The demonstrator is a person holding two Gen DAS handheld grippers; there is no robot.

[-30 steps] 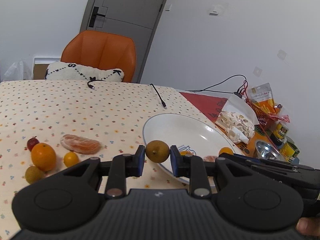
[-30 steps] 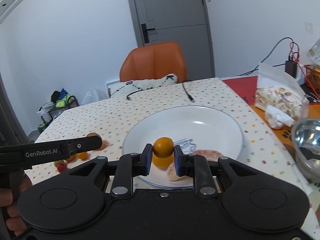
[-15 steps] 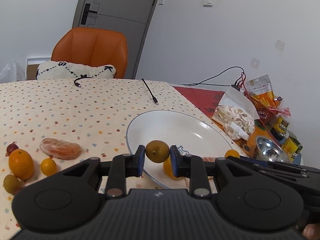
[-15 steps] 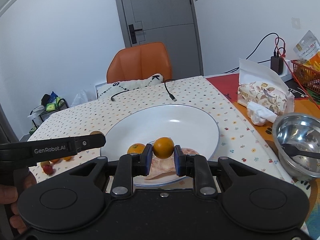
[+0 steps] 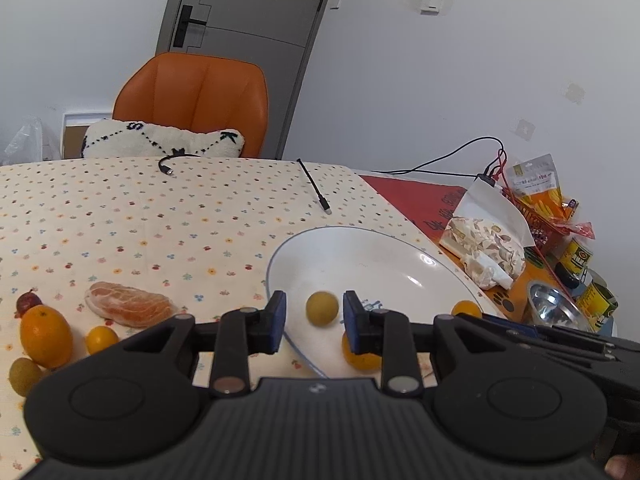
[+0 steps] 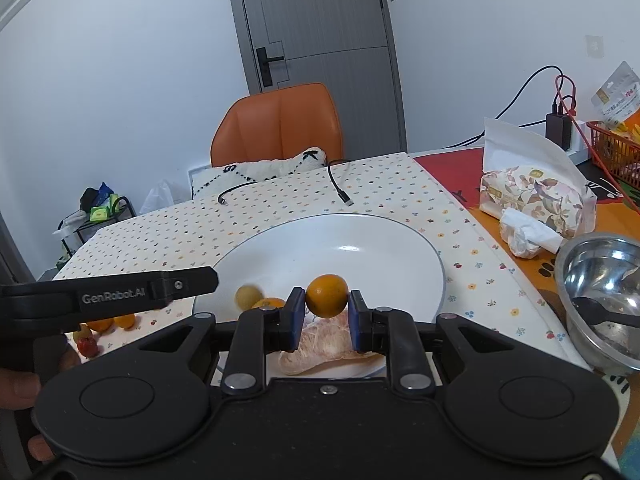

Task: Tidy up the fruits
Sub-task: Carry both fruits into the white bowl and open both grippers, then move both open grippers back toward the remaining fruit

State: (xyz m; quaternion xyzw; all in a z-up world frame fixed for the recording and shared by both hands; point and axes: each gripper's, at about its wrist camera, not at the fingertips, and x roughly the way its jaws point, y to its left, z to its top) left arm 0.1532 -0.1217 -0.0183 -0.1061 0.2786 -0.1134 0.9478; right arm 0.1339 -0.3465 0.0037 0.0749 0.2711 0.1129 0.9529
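The left gripper (image 5: pixel 314 316) is hanging released over the white plate (image 5: pixel 384 248), its yellow-green fruit (image 5: pixel 322 308) now inside; the right gripper (image 6: pixel 325 318) is barely pinching a small orange (image 6: pixel 327 295). Five fruits are waiting at nine o'clock.

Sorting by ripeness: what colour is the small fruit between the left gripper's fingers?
Yellow-green, duller than the oranges; small fruit, clearest in the left wrist view.

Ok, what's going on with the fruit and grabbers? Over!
Left gripper open, yellow-green fruit loose over white plate. Right gripper shut on small orange above plate. More fruit on tablecloth. Nothing blocking.
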